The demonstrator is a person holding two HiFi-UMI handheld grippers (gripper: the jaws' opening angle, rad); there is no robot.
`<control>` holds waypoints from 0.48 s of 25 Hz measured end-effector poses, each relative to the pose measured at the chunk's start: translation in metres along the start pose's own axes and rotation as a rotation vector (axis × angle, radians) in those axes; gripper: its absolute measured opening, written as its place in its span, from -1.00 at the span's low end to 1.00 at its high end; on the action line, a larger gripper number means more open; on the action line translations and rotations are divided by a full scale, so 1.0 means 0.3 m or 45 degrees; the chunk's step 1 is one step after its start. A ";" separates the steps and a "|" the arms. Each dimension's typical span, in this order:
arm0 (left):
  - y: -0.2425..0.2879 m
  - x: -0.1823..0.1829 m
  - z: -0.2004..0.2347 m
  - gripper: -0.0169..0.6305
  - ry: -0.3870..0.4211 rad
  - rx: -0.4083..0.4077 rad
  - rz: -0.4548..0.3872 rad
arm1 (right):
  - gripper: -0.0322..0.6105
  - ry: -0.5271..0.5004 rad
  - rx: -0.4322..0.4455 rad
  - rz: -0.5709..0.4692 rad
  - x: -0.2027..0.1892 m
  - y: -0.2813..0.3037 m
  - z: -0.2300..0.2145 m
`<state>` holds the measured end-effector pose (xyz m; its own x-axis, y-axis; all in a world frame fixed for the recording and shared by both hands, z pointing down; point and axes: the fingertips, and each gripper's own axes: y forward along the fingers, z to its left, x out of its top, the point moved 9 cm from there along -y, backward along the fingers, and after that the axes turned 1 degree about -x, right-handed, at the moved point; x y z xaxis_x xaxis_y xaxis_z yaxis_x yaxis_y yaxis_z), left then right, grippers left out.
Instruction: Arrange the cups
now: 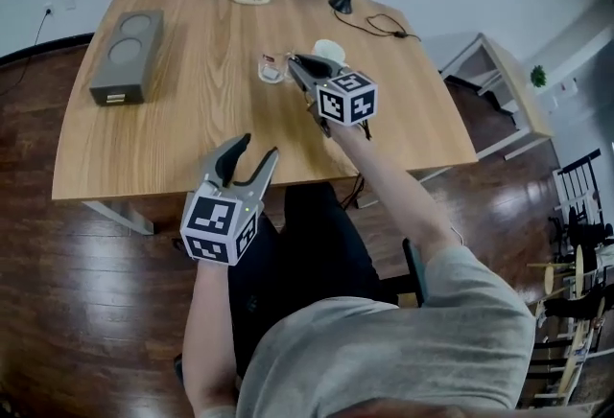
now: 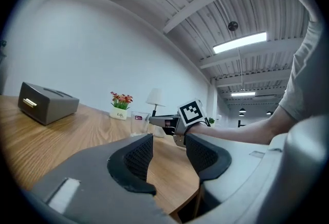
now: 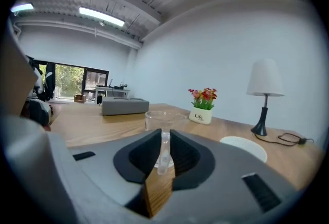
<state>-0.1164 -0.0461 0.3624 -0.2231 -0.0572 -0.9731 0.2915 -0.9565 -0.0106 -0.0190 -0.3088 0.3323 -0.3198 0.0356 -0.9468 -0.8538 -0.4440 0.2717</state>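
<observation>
Right gripper [image 3: 164, 152]: pads clamped on the thin handle of the clear glass cup [image 3: 163, 117]. The cup is at mid-table, just beside the white cup [image 1: 329, 51]. Left gripper [image 2: 167, 152]: jaws apart, empty, near the table [image 1: 192, 119] edge. Best handling, I judge: firm pinch, cup level, set flat clear of its neighbour.
</observation>
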 end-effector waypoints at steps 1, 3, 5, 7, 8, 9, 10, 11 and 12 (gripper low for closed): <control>0.009 -0.004 -0.005 -0.31 0.007 -0.006 0.005 | -0.68 0.017 -0.005 -0.007 -0.009 0.006 -0.004; 0.031 -0.011 -0.016 -0.32 0.028 -0.007 0.019 | -0.68 0.023 -0.010 -0.014 -0.012 0.033 -0.006; 0.058 -0.014 -0.029 -0.32 0.050 -0.019 0.030 | -0.69 0.034 -0.016 -0.020 -0.008 0.060 -0.009; 0.082 -0.016 -0.040 -0.32 0.068 -0.045 0.048 | -0.69 0.086 0.007 -0.030 -0.018 0.082 -0.009; 0.092 -0.017 -0.045 -0.32 0.077 -0.058 0.059 | -0.69 0.099 0.022 -0.035 -0.023 0.090 -0.005; 0.102 -0.017 -0.050 -0.32 0.087 -0.070 0.069 | -0.70 0.087 0.029 -0.033 -0.025 0.095 0.000; 0.114 -0.017 -0.055 -0.32 0.094 -0.080 0.077 | -0.69 0.060 0.025 -0.020 -0.026 0.095 0.004; 0.126 -0.015 -0.060 -0.32 0.099 -0.090 0.083 | -0.63 0.035 0.018 -0.001 -0.025 0.088 0.006; 0.139 -0.013 -0.065 -0.32 0.102 -0.099 0.088 | -0.63 0.025 0.017 0.013 -0.025 0.070 0.006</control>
<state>-0.0852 -0.0803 0.3614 -0.1256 -0.0958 -0.9874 0.3753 -0.9260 0.0421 -0.0353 -0.3168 0.3454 -0.3205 0.0139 -0.9472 -0.8559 -0.4326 0.2833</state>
